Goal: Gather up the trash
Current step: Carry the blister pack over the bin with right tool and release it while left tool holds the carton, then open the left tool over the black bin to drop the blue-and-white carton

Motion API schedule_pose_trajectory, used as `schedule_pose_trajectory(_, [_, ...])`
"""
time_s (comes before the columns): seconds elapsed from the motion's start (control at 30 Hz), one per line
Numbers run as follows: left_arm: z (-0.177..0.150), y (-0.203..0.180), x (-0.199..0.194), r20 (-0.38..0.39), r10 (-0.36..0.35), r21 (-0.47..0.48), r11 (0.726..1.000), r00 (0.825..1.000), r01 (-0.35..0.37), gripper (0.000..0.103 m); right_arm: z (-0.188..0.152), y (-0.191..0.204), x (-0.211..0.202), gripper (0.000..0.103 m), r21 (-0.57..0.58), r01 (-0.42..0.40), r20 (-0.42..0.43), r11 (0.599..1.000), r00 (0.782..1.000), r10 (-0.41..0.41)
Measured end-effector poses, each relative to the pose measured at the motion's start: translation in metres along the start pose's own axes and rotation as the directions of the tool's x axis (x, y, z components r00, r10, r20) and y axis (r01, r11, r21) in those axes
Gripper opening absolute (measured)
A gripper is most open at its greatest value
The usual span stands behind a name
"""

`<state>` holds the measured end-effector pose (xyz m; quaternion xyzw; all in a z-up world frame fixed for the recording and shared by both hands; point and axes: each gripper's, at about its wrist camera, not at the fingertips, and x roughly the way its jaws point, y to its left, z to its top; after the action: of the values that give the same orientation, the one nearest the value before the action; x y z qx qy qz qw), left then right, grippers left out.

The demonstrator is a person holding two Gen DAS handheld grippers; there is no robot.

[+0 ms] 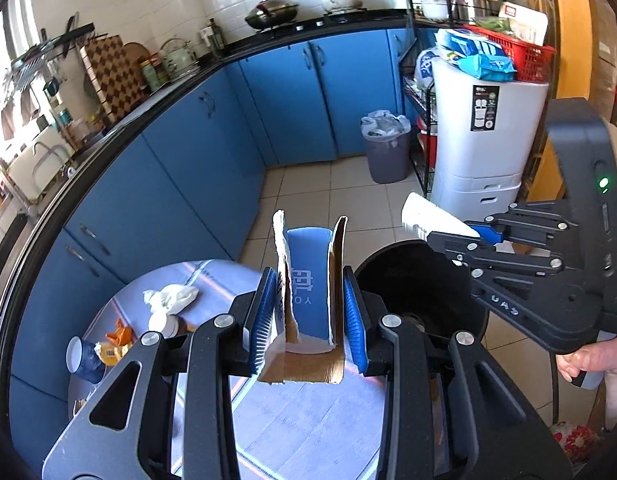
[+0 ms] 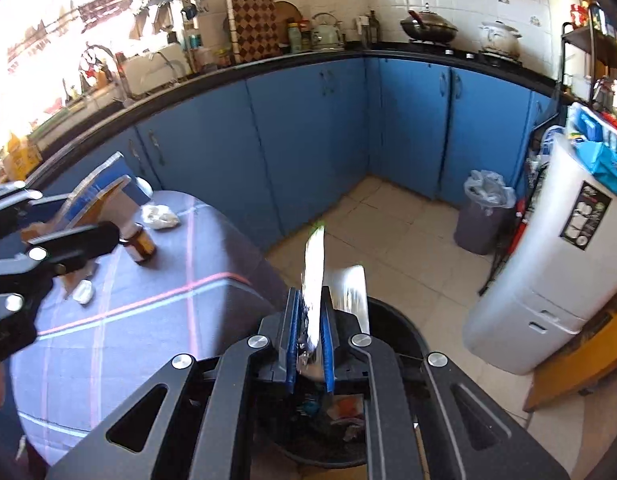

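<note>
Beside table, near right: black trash bin, mouth open.
Left gripper: clamped on torn blue carton, above table edge; swing right over bin before letting go.
Right gripper: pinching silvery wrapper above bin; drop straight down.

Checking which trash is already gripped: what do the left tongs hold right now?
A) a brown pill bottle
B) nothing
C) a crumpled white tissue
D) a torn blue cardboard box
D: the left tongs are shut on the torn blue cardboard box, while the crumpled tissue lies on the table.
</note>
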<state>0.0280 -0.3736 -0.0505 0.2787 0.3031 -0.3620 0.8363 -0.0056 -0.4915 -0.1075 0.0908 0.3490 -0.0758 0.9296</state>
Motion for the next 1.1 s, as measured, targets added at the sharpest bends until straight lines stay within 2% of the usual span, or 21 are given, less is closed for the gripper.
schedule_pose_trajectory(0.03, [0.002, -0.004, 0.001, 0.001, -0.002, 0.006, 1.0, 1.0, 0.002, 0.034, -0.002, -0.002, 0.0, 0.024, -0.01, 0.013, 0.002, 1.0, 1.0, -0.013])
schedule_pose_trajectory(0.07, [0.004, -0.007, 0.001, 0.002, -0.004, 0.012, 1.0, 1.0, 0.004, 0.034, -0.004, -0.004, -0.001, 0.041, -0.015, 0.023, 0.003, 1.0, 1.0, -0.022])
schedule_pose_trajectory(0.1, [0.007, -0.011, 0.002, 0.003, -0.006, 0.018, 1.0, 1.0, 0.006, 0.034, -0.006, -0.007, -0.003, 0.089, -0.021, 0.028, 0.011, 0.999, 1.0, -0.027])
schedule_pose_trajectory(0.13, [0.009, -0.014, 0.003, 0.004, -0.007, 0.023, 1.0, 1.0, 0.007, 0.034, -0.007, -0.009, -0.006, 0.097, -0.027, 0.026, 0.031, 0.999, 0.999, -0.025])
schedule_pose_trajectory(0.3, [0.018, -0.028, 0.01, 0.001, -0.021, 0.043, 0.999, 1.0, 0.021, 0.034, -0.013, -0.024, -0.015, 0.097, -0.046, 0.031, 0.053, 0.998, 0.998, -0.028])
schedule_pose_trajectory(0.53, [0.03, -0.052, 0.018, -0.006, -0.059, 0.071, 0.996, 0.998, 0.059, 0.036, -0.02, -0.054, -0.021, 0.097, 0.007, 0.041, 0.055, 0.999, 0.998, -0.041])
schedule_pose_trajectory(0.77, [0.043, -0.076, 0.02, 0.001, -0.075, 0.119, 0.99, 0.997, 0.075, 0.037, -0.026, -0.067, -0.021, 0.097, 0.025, 0.052, 0.054, 0.998, 0.997, -0.053])
schedule_pose_trajectory(0.8, [0.045, -0.077, 0.021, -0.002, -0.077, 0.119, 0.99, 0.997, 0.077, 0.046, -0.026, -0.067, -0.021, 0.097, 0.022, 0.059, 0.055, 0.998, 0.997, -0.06])
schedule_pose_trajectory(0.83, [0.047, -0.078, 0.021, -0.003, -0.077, 0.114, 0.99, 0.997, 0.077, 0.058, -0.026, -0.067, -0.02, 0.097, 0.02, 0.063, 0.055, 0.998, 0.996, -0.064])
schedule_pose_trajectory(0.87, [0.049, -0.078, 0.021, 0.008, -0.074, 0.105, 0.992, 0.997, 0.072, 0.09, -0.026, -0.068, -0.021, 0.097, 0.02, 0.065, 0.056, 0.998, 0.996, -0.066])
schedule_pose_trajectory(0.9, [0.051, -0.077, 0.018, 0.028, -0.068, 0.099, 0.993, 0.997, 0.065, 0.099, -0.027, -0.068, -0.021, 0.097, 0.019, 0.066, 0.056, 0.998, 0.996, -0.067])
schedule_pose_trajectory(0.97, [0.053, -0.076, 0.012, 0.064, -0.062, 0.098, 0.994, 0.996, 0.055, 0.1, -0.028, -0.069, -0.021, 0.097, 0.018, 0.067, 0.056, 0.998, 0.996, -0.068])
schedule_pose_trajectory(1.1, [0.054, -0.07, 0.012, 0.066, -0.021, 0.093, 0.996, 0.998, 0.014, 0.1, -0.027, -0.07, -0.021, 0.097, 0.022, 0.068, 0.051, 0.997, 0.996, -0.069])
